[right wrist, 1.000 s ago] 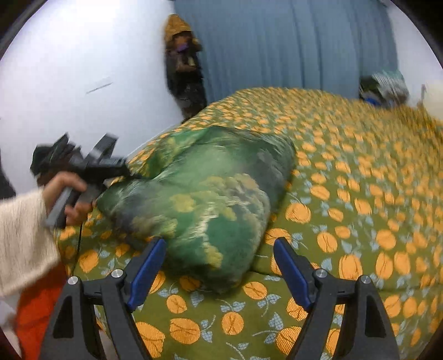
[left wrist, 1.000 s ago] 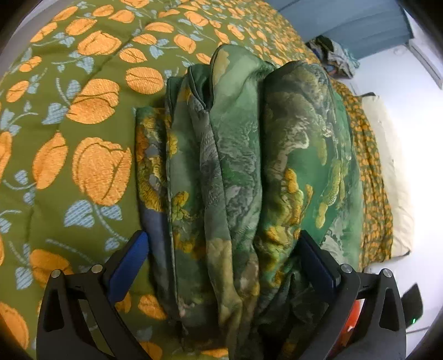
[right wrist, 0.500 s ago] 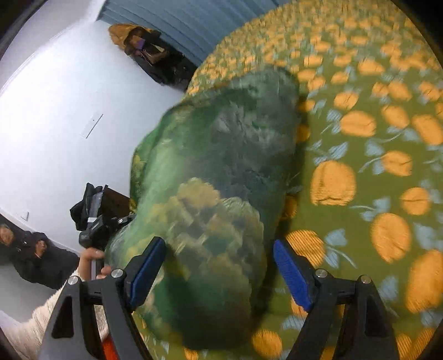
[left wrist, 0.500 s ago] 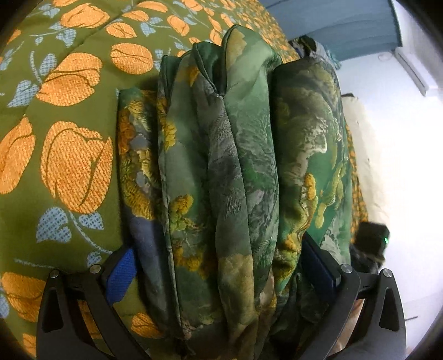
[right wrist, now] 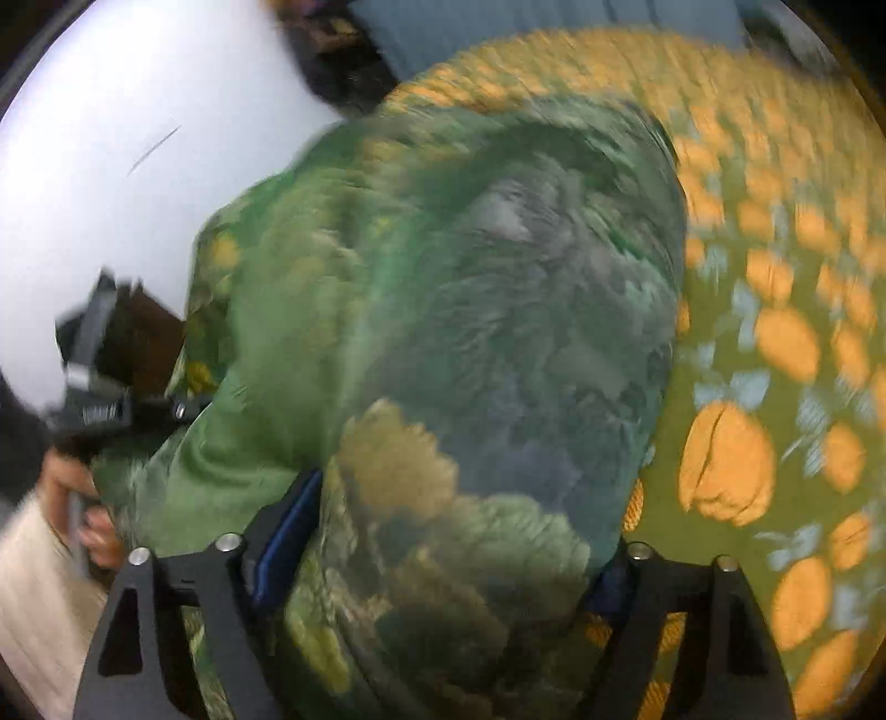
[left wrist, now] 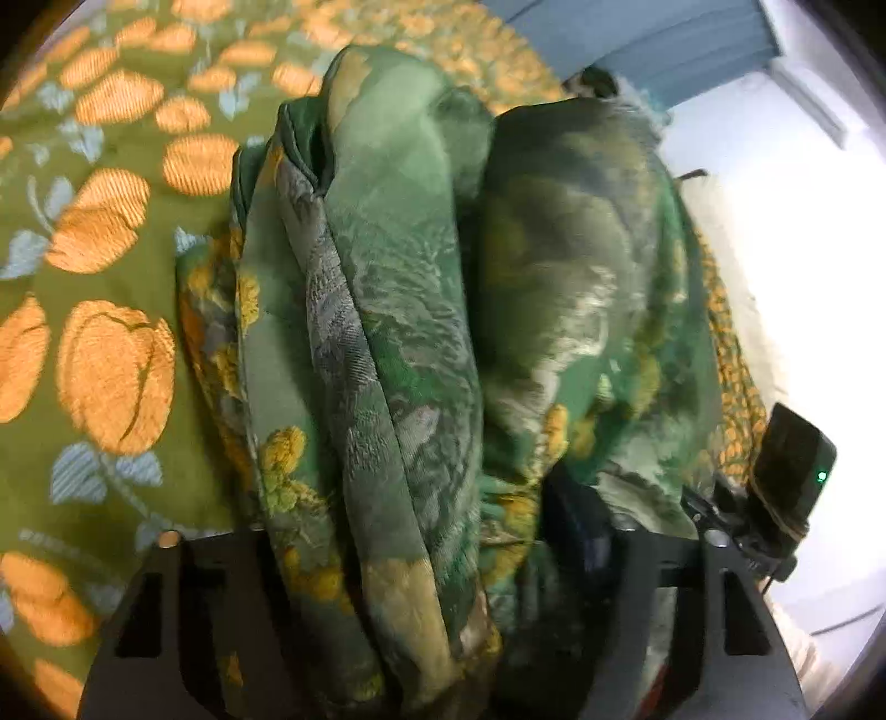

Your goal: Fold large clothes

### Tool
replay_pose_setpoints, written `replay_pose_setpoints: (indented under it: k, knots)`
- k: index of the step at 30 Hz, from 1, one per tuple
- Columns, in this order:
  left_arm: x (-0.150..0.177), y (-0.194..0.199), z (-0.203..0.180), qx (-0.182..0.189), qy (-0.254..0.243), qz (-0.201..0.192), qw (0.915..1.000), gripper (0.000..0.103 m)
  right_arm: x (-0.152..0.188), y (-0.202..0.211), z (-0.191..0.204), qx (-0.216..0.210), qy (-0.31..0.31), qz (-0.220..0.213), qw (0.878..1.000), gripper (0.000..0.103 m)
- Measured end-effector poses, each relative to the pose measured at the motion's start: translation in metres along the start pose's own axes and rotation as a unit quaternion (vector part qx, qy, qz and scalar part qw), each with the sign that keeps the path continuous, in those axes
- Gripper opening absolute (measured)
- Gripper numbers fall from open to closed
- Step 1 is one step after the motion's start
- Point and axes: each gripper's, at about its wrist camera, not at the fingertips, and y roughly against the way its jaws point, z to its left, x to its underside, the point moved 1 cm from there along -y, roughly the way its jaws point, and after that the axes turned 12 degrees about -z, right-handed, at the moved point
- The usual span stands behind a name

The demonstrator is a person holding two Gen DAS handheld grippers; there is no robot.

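Observation:
A thick folded green patterned garment (left wrist: pixel 421 332) lies in a bundle on the olive bedspread with orange flowers (left wrist: pixel 105 360). My left gripper (left wrist: pixel 410 559) straddles one end of the bundle, its jaws wide with the folded layers between them and hiding the pads. In the right wrist view the same bundle (right wrist: pixel 443 343) fills the middle, and my right gripper (right wrist: pixel 448 554) straddles its other end with jaws wide apart. The left gripper's body (right wrist: pixel 99 382) shows at the far end, held by a hand.
The bedspread (right wrist: pixel 775 387) stretches away to the right of the bundle. A white wall (right wrist: pixel 138 138) and blue curtain (left wrist: pixel 653 39) stand behind the bed. The other gripper's black body with a green light (left wrist: pixel 792 465) shows at right.
Both grippers have pushed further onto the ends of the bundle, which now fills more of each view. The left gripper's blue pads have gone out of sight under the cloth.

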Motion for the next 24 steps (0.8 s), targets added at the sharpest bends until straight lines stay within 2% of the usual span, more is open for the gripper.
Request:
replay_pose_setpoints:
  k: [4,6,9,11,14,17,20,23,24]
  knots:
    - [0.004,0.035,-0.015,0.023,-0.015,-0.052,0.9983,0.064,-0.006,0.034,0.029,-0.016,0.043,-0.056,0.997,0.078]
    - [-0.004,0.049,-0.024,0.032,-0.025,-0.073,0.9965,0.064,-0.014,0.050,0.035,-0.030,0.054,-0.082,0.995,0.078]
    - [-0.034,0.057,-0.041,0.040,-0.037,-0.094,0.9941,0.064,-0.043,0.063,0.026,-0.051,0.059,-0.112,0.991,0.078]
    - [-0.066,0.049,-0.052,0.036,-0.050,-0.103,0.9928,0.064,-0.071,0.051,0.019,-0.061,0.051,-0.122,0.989,0.078]
    - [-0.115,0.022,-0.063,0.021,-0.064,-0.110,0.9917,0.064,-0.112,0.025,-0.008,-0.072,0.046,-0.129,0.988,0.078]
    - [-0.154,-0.019,-0.065,0.007,-0.068,-0.101,0.9925,0.065,-0.146,-0.017,-0.043,-0.080,0.027,-0.118,0.989,0.078]
    - [-0.177,-0.064,-0.057,-0.006,-0.070,-0.082,0.9942,0.067,-0.156,-0.051,-0.084,-0.085,-0.005,-0.096,0.992,0.078]
    - [-0.177,-0.115,-0.031,-0.020,-0.044,-0.046,0.9978,0.075,-0.149,-0.097,-0.130,-0.089,-0.067,-0.052,0.992,0.079]
    - [-0.173,-0.127,-0.021,-0.033,-0.034,-0.038,0.9981,0.087,-0.142,-0.116,-0.147,-0.086,-0.095,-0.027,0.991,0.082]
